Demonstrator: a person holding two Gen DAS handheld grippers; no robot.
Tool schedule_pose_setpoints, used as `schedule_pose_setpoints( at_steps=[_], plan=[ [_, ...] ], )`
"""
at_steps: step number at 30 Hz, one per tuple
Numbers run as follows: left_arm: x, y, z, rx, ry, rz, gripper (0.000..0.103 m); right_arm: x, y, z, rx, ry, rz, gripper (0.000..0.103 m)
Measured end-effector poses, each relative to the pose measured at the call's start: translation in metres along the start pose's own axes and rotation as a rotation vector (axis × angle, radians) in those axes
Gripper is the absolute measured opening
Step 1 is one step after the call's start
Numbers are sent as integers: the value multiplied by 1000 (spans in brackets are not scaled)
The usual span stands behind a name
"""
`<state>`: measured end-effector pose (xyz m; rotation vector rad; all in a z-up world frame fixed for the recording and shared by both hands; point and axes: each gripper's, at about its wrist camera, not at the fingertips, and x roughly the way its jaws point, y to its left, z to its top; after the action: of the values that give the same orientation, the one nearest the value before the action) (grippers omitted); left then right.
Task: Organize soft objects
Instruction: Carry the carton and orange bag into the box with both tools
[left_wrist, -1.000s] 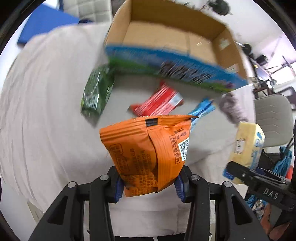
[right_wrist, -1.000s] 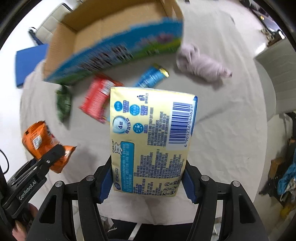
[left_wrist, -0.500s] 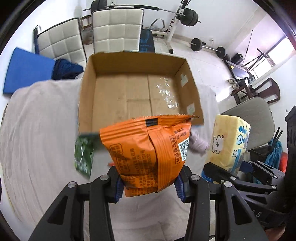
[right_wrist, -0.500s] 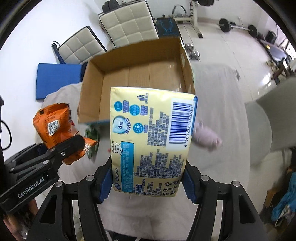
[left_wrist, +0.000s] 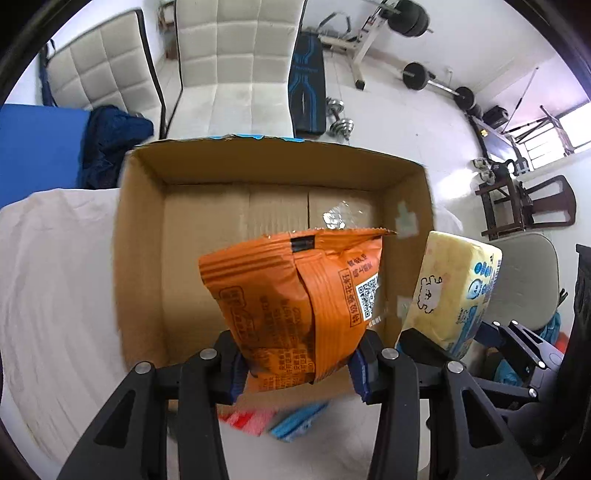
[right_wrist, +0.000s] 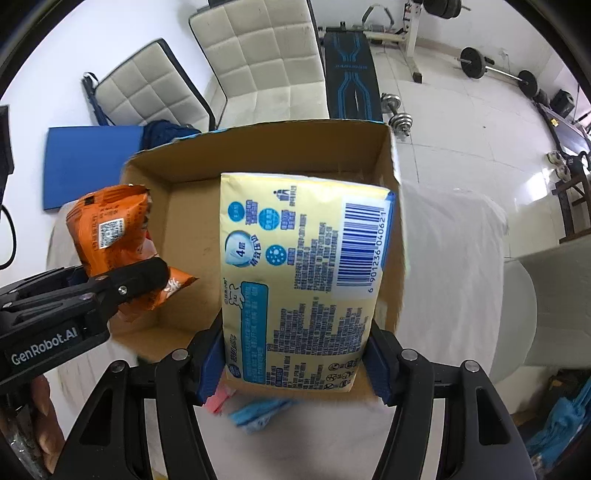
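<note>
My left gripper (left_wrist: 297, 365) is shut on an orange snack bag (left_wrist: 295, 306) and holds it above the near side of an open cardboard box (left_wrist: 140, 258). My right gripper (right_wrist: 293, 363) is shut on a yellow tissue pack (right_wrist: 299, 280), held over the box's right half (right_wrist: 391, 162). The box looks empty inside. The tissue pack also shows at the right of the left wrist view (left_wrist: 454, 291), and the orange bag at the left of the right wrist view (right_wrist: 107, 229).
The box stands on a table under a white cloth (left_wrist: 55, 280). A red packet (left_wrist: 247, 422) and a blue packet (left_wrist: 295, 424) lie on the cloth below the grippers. White chairs (left_wrist: 236, 66) and gym weights stand beyond the table.
Both grippers have risen and moved forward over the box with their loads. The box, first seen from the side, now shows its open inside from above.
</note>
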<state>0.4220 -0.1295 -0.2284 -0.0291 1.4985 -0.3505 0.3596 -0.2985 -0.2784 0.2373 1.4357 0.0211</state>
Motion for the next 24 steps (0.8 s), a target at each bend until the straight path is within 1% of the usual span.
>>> schedule_pose_setpoints(
  at_steps=[1, 4, 7, 10, 11, 13, 14, 17, 19, 20, 21, 24],
  plan=[
    [6, 2, 7, -5, 15, -5, 41, 8, -1, 5, -4, 10, -1, 66],
    [41, 13, 32, -40, 87, -28, 41, 41, -3, 28, -11, 55, 0, 66],
    [64, 21, 48, -58, 139, -42, 41, 74, -5, 45, -8, 98, -14, 66],
    [76, 24, 59, -56, 168, -38, 41, 101, -8, 56, -16, 130, -35, 66],
    [80, 24, 62, -53, 175, -34, 41, 105, -8, 53, -21, 136, -41, 66],
    [87, 28, 67, -63, 198, -58, 41, 111, -6, 56, -29, 144, -52, 66],
    [90, 30, 68, -70, 203, -56, 41, 115, -4, 59, -36, 148, -54, 66],
    [92, 29, 70, -52, 199, -38, 42, 121, -2, 62, -52, 149, -67, 66],
    [91, 28, 70, -54, 203, -54, 42, 121, -2, 60, -56, 148, -67, 66],
    [91, 28, 71, -51, 201, -49, 42, 116, 1, 52, -54, 147, -67, 66],
    [91, 27, 71, -47, 201, -44, 43, 117, 1, 52, -55, 149, -65, 67],
    [90, 25, 75, -39, 196, 10, 43, 120, 2, 48, -52, 187, -51, 67]
  ],
)
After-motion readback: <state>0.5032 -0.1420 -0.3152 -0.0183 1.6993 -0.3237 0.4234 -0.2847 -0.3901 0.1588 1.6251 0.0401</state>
